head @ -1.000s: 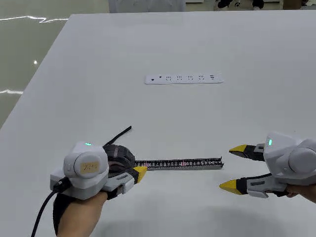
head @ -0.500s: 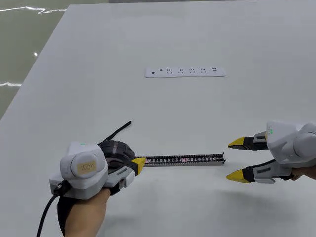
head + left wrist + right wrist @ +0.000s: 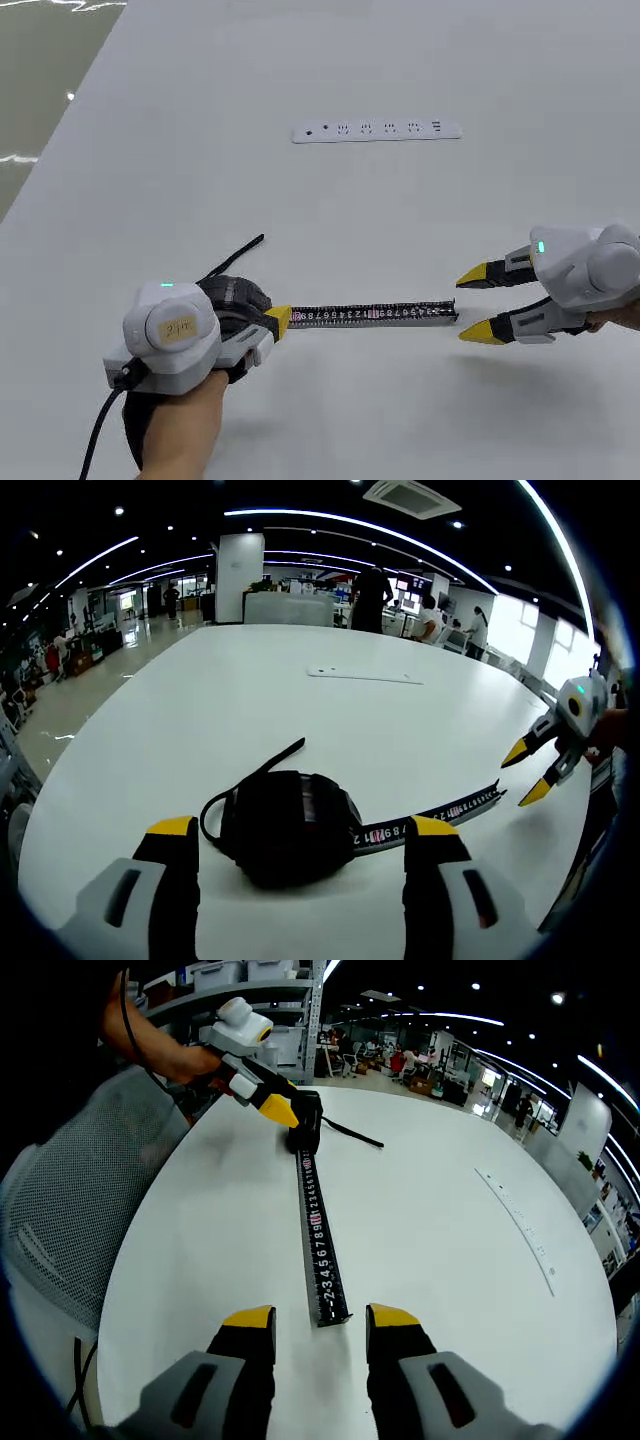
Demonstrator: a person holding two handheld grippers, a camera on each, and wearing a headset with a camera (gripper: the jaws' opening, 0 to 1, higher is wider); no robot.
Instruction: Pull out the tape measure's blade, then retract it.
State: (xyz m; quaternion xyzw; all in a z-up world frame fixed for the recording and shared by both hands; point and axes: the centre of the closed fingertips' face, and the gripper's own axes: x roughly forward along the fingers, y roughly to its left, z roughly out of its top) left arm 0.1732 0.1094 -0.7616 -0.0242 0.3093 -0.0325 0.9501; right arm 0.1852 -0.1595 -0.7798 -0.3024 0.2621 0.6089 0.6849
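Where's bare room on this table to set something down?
Bare: the white table between the white power strip and the black tape measure's extended blade. Crowded: along the blade, with the left tool and right tool.

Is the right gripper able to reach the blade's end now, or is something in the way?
Probably yes. The right gripper is open, and the blade's end lies just at the mouth of its jaws, with only bare table around it.
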